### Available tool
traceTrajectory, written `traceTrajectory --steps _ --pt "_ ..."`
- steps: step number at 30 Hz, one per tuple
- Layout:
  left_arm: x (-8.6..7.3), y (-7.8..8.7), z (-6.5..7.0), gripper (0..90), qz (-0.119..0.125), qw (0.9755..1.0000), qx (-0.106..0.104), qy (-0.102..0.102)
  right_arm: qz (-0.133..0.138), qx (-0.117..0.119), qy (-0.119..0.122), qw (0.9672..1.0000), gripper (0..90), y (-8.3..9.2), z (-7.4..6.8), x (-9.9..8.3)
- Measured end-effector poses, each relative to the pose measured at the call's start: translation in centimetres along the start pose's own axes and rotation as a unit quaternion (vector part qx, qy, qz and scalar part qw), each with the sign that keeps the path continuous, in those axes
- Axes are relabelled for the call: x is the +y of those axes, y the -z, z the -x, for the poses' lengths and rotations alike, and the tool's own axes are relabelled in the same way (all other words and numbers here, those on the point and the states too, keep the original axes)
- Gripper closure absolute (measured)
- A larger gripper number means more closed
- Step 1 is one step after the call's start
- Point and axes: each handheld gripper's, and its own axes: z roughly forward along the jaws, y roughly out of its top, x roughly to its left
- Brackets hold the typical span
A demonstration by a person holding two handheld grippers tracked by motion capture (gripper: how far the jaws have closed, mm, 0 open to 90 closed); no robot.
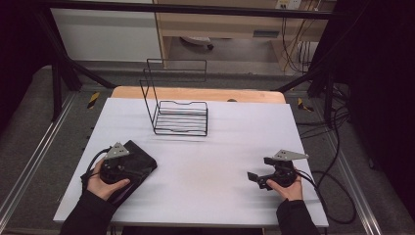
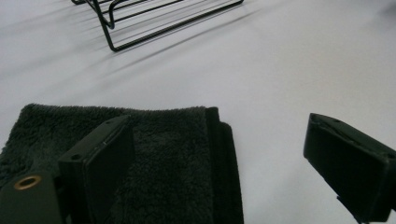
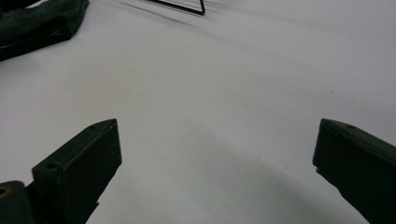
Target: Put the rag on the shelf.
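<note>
My table (image 1: 205,166) has a white top, with a strip of bare wood showing along its far edge. A black wire rack (image 1: 178,115) stands on it at the far middle. A folded dark towel (image 1: 139,164) lies near left.

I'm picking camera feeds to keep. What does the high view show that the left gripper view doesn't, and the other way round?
High view alone: the right hand-held gripper, both hands, the wire rack's tall back frame and the floor. Left gripper view alone: the left hand-held gripper's open jaws close up, one over the dark folded towel. Both: towel, rack base, white tabletop.
</note>
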Motion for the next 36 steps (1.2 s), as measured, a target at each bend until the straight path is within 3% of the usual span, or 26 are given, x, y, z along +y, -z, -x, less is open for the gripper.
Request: traceTrajectory --steps 5,13,16,20,25,36 --pt "1.0 -0.4 0.3 11.4 -0.007 0.9999 0.008 -0.003 0.001 -0.001 -0.001 1.0 1.7 0.0 0.0 0.0" --pt "2.4 -2.4 0.6 20.1 -0.045 0.9987 0.026 -0.003 0.002 -0.001 -0.004 1.0 1.8 0.1 0.0 0.0" --pt "2.2 -3.1 0.7 27.7 -0.051 0.9983 0.028 -0.003 0.001 -0.001 0.0 1.0 1.7 0.0 0.0 0.0" --pt "1.5 -4.3 0.6 37.9 -0.083 0.9957 0.041 -0.01 -0.001 -0.001 -0.001 1.0 1.8 -0.1 0.0 0.0" --pt "1.3 -4.5 0.6 49.9 -0.09 0.9945 0.05 -0.018 -0.003 -0.002 -0.001 1.0 1.8 -0.1 0.0 0.0" --pt "1.0 -5.1 0.7 59.5 -0.101 0.9929 0.062 -0.012 -0.007 -0.002 -0.002 1.0 1.9 -0.2 0.0 0.0"
